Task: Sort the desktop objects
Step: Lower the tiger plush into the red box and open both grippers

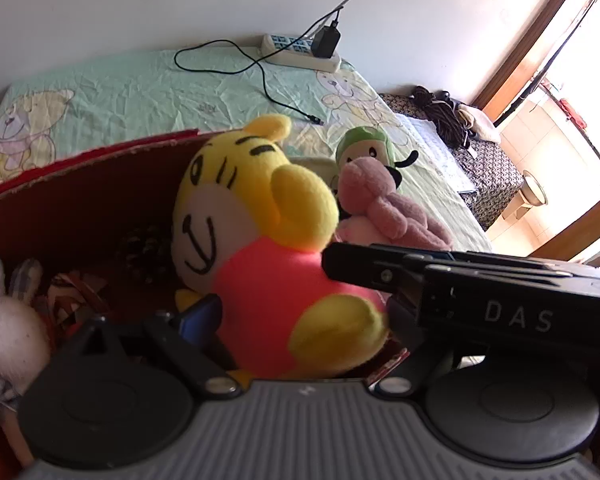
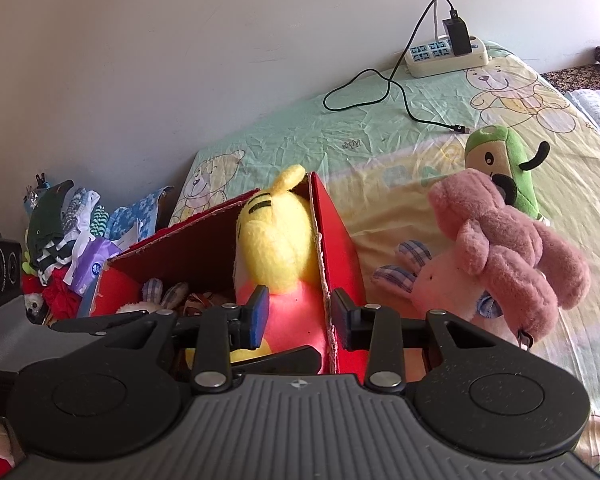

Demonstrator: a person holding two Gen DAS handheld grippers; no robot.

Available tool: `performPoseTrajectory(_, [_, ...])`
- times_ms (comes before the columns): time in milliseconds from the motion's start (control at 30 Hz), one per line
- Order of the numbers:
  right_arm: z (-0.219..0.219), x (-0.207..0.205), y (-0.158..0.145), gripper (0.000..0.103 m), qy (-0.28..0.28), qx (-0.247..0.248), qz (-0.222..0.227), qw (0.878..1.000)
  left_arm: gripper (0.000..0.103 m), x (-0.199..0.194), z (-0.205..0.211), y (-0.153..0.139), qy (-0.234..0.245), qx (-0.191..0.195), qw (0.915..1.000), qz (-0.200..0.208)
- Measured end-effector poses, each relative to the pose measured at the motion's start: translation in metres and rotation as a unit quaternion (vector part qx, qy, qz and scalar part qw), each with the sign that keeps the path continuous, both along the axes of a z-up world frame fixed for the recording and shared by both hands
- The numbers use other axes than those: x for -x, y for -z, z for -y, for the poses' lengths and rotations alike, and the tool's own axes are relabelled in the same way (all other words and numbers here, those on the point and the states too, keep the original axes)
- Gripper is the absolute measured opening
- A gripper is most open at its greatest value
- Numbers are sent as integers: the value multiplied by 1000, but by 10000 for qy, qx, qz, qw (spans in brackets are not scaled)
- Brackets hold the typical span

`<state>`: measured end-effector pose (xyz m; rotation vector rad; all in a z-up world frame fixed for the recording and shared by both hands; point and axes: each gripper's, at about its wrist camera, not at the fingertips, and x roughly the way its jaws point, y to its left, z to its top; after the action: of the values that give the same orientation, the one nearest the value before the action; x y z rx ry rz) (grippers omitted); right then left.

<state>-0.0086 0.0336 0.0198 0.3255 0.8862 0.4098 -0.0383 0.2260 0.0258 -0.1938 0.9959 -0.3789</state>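
Observation:
A yellow tiger plush (image 1: pixel 260 240) with a pink body stands upright in the corner of a red cardboard box (image 1: pixel 80 200). My left gripper (image 1: pixel 300 314) is shut on its body; the blue left pad (image 1: pixel 202 316) presses its side, and the right finger is hidden behind the other gripper's black finger (image 1: pixel 380 274). In the right wrist view the tiger plush (image 2: pixel 276 240) leans against the red box's right wall (image 2: pixel 340 240). My right gripper (image 2: pixel 298 314) straddles that wall, pinching it with a bit of the pink body.
A white bunny (image 1: pixel 8 332) and other toys lie in the box. On the bed sheet (image 2: pixel 284 140) to the right lie a pink plush (image 2: pixel 512 248), a plaid-eared bunny (image 2: pixel 440 284) and a green plush (image 2: pixel 504 168). A power strip (image 2: pixel 444 56) with a cable sits by the wall. Clothes (image 2: pixel 68 232) pile up at the left.

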Motion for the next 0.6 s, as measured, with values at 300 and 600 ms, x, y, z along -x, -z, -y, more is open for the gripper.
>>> performPoseTrajectory(300, [4,7,-2,38,73,10,61,10000,88,2,4,0,-63,-140,9999,-52])
performPoseTrajectory(600, [17,16,1,39,361,-219,27,9991,88,5,12,-8,-132,-501,9986,47])
